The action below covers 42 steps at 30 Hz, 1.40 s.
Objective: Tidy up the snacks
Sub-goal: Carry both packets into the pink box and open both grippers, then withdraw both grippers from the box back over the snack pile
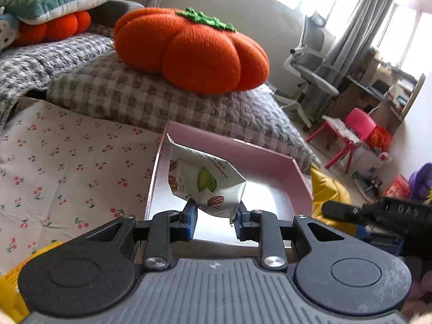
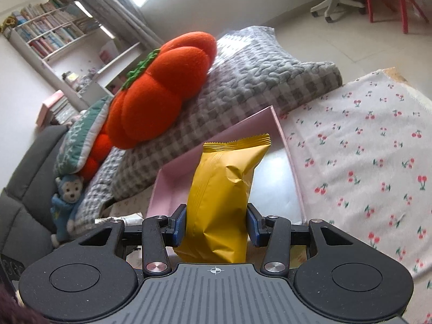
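The left gripper [image 1: 216, 217] points forward and downward, its blue pads [image 1: 192, 220] pinched close on the bottom corner of a white packet [image 1: 205, 181]. The right gripper [image 2: 217, 222] tilts down likewise, jaws set wider, pads pressed against a yellow bag [image 2: 224, 191].

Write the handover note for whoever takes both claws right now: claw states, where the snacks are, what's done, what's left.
Left claw: shut on the white nut packet, held over the pink box.
Right claw: shut on the yellow snack bag, held upright in front of the same box.
Done: both snacks picked up; the visible part of the box interior shows nothing lying in it.
Left: lower each into the box and release. Another yellow pack lies on the cherry-print cloth, likely next.
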### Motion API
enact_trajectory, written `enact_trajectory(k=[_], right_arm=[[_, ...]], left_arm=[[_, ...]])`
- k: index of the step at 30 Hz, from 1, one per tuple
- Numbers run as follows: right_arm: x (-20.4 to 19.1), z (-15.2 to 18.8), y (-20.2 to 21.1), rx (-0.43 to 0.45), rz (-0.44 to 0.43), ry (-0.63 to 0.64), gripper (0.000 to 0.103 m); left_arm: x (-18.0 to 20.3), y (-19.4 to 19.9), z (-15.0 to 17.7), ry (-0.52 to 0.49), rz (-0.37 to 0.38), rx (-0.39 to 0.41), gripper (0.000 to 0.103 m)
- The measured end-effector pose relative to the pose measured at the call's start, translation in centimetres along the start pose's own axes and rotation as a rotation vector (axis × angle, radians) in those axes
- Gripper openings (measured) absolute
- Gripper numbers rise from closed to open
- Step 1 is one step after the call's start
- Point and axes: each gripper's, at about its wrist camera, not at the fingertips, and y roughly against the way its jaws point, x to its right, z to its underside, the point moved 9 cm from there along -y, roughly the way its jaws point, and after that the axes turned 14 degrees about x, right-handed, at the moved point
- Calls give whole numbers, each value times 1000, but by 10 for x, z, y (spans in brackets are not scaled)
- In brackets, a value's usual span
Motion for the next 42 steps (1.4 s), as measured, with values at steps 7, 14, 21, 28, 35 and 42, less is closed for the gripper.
enact_trajectory(k=[7,14,21,28,35,42], right_arm=[[4,0,-28,-10,64,67,44],[8,14,-44,-34,100,129,44],[11,11,-46,-29,116,133,45],[10,5,-33,-32,108,105,61],[2,-5,-15,-24,88,114,75],[-6,-7,9,-27,69,138,85]], left_arm=[[-3,-12,13,-68,-3,-45,25],[-17,-16,21,-78,-24,-73,26],[-16,-12,21,-92,-18,-80,30],[-13,-8,16,-91,-10,-84,56],[-9,4,9,-83,11,-82,79],[-3,21,6,-99,14,-95,96]])
